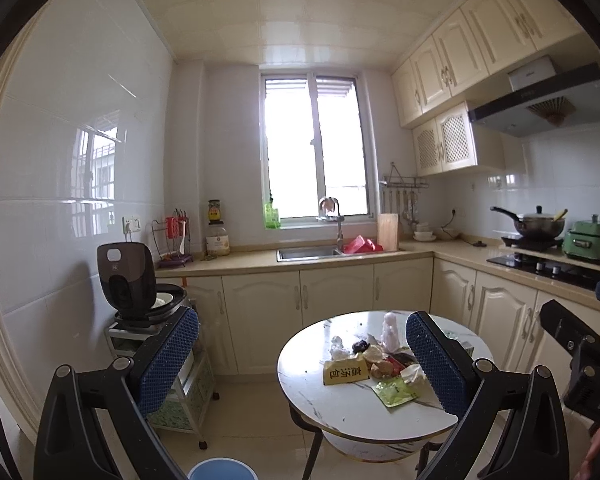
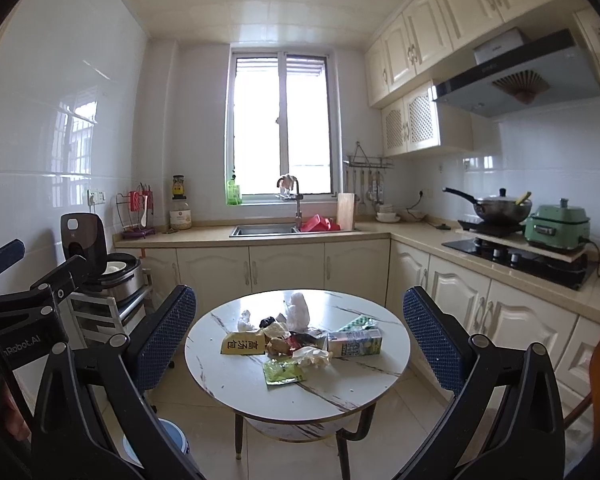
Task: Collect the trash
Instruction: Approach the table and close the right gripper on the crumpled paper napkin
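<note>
Marble-patterned and round, the tabletop [image 2: 352, 384] carries the trash pile [image 2: 288, 344] at its centre, with a yellow packet [image 2: 242, 347] and a green wrapper [image 2: 282, 372] among it; both the left claw [image 1: 300, 364] and the right claw [image 2: 300, 344] are held wide open, empty and well short of the pile. A drink carton [image 2: 354, 342] is shown clearly only in the right wrist view, being hidden behind a finger in the left. A blue bin [image 1: 222, 469] is seen on the floor beside the tabletop in both views.
</note>
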Available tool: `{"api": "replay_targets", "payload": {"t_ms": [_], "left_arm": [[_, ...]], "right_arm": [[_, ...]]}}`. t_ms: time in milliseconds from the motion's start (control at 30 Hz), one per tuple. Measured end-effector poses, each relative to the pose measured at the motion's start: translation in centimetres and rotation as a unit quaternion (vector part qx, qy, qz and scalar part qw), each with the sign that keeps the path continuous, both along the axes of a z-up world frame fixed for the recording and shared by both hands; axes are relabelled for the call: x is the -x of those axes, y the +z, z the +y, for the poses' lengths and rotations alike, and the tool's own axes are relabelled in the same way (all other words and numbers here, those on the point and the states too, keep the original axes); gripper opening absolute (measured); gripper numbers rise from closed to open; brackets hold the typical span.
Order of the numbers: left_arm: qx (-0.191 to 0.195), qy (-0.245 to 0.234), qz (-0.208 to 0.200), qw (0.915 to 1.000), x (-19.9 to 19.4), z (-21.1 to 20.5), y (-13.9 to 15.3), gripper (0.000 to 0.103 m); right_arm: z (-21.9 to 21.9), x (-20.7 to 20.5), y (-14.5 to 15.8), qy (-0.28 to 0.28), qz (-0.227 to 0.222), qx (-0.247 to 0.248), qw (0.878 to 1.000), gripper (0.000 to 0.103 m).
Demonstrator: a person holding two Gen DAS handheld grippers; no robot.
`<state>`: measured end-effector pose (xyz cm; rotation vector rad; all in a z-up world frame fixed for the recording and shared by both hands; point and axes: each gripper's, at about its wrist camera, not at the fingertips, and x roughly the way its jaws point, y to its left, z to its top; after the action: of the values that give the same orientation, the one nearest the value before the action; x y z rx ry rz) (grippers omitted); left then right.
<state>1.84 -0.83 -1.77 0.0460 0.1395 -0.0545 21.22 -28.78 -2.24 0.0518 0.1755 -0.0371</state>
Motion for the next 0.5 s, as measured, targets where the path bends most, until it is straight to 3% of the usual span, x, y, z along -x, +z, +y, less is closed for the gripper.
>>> {"api": "replay_targets", "payload": {"t_ms": [233, 500], "left_arm": [[-0.001, -0.009, 0.082, 0.9966, -7.4, -0.4, -4.4, 0.102], [-0.019, -0.014, 0.197, 0.9802, -17.2, -2.0, -9.6, 0.102]], "right_arm": [[-4.2, -3.6, -5.0, -0.030, 0.040, -0.034, 0.998, 0.103], [-7.7, -9.5, -11.7, -0.030, 0.124, -0.057, 0.990, 0.103]]}}
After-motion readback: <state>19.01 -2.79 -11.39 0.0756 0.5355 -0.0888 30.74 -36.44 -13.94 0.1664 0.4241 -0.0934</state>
